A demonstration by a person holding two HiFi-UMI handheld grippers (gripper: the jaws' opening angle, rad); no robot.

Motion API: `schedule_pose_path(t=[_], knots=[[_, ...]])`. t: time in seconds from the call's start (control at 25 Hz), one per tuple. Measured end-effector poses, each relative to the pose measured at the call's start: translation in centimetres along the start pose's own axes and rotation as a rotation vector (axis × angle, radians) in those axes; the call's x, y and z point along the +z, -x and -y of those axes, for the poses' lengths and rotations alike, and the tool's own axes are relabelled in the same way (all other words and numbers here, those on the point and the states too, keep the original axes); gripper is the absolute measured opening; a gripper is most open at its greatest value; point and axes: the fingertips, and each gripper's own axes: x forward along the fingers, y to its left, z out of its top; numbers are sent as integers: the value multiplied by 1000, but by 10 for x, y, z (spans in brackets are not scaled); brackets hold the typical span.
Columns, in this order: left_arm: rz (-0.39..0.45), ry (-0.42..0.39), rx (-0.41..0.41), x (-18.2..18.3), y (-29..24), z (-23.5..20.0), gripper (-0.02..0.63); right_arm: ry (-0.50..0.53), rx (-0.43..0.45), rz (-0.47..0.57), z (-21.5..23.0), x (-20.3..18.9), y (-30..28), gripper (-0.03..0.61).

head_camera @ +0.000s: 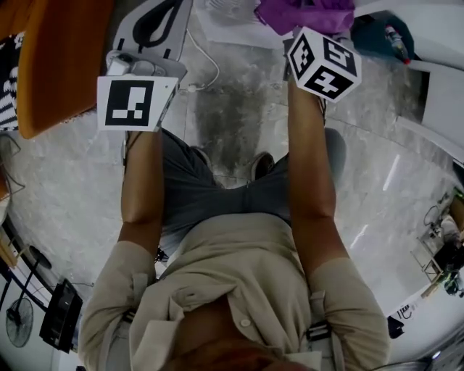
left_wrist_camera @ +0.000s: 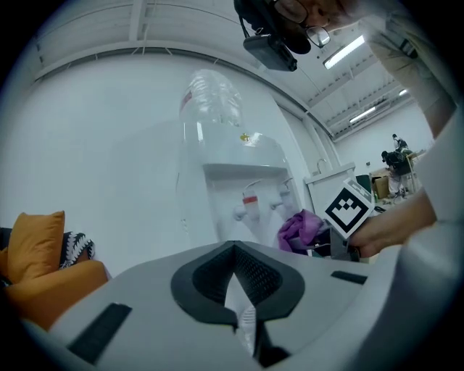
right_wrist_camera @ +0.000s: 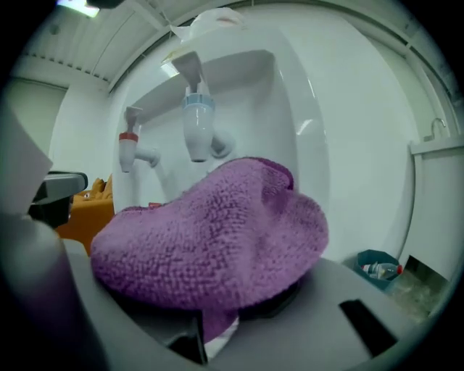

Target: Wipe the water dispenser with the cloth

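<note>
The white water dispenser (right_wrist_camera: 290,130) fills the right gripper view, its blue tap (right_wrist_camera: 197,127) and red tap (right_wrist_camera: 130,148) just above and beyond the cloth. A purple cloth (right_wrist_camera: 217,239) bulges over my right gripper (right_wrist_camera: 221,290), which is shut on it and hidden beneath it. In the left gripper view the dispenser (left_wrist_camera: 239,188), with a clear bottle (left_wrist_camera: 212,98) on top, stands a little way ahead. My left gripper (left_wrist_camera: 233,248) is shut on nothing, to the left of the cloth (left_wrist_camera: 297,228). From the head view, the left gripper (head_camera: 154,25) and the cloth (head_camera: 304,14) are held out in front.
An orange sofa (left_wrist_camera: 43,275) with a patterned cushion stands left of the dispenser. A teal bin (right_wrist_camera: 377,267) holding a bottle sits on the floor to its right, beside a white cabinet (right_wrist_camera: 438,210). A white cable (head_camera: 206,69) lies on the marble floor.
</note>
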Motion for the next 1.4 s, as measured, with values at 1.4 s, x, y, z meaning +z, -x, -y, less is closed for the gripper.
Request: schedule_pose_path(t=[1.4], knots=[[110,64,45,-54,5,-1,15,187,27,-5,-21,-74,24,74]])
